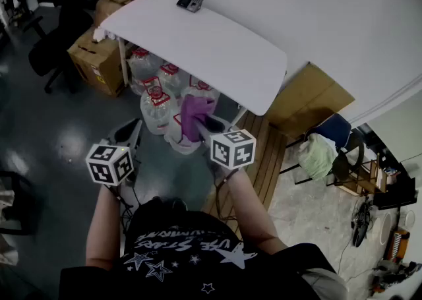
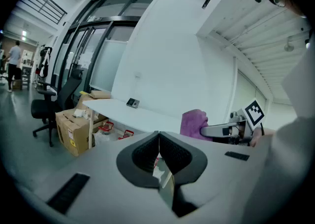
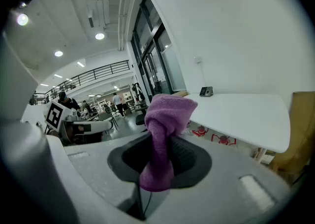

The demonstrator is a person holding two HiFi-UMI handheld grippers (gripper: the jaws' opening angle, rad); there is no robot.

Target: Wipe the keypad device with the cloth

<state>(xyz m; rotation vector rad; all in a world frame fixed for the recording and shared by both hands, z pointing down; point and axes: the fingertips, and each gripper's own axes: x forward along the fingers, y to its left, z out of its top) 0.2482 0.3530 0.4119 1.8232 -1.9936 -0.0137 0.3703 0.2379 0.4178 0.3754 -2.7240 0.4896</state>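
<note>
1. Two jaws of the right gripper (image 3: 158, 156) are clamping the purple cloth (image 3: 166, 114).
2. Left gripper (image 2: 158, 155) is pressing its jaws together, empty.
3. Keypad device (image 1: 190, 1) is lying at the white table (image 1: 217, 48)'s far end, with water jugs (image 1: 157, 104) beneath.

Keypad device (image 1: 190, 1) on table (image 1: 217, 48) — bottles (image 1: 158, 104) beneath

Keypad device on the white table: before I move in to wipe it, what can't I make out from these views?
The keypad device is too small in every view; its keys, screen and any dirt are unreadable.
The cloth: in the right gripper view, its clamped part is hidden between the pads of the right tongs.
The water bottles: in the head view, they are partly hidden under the table.
</note>
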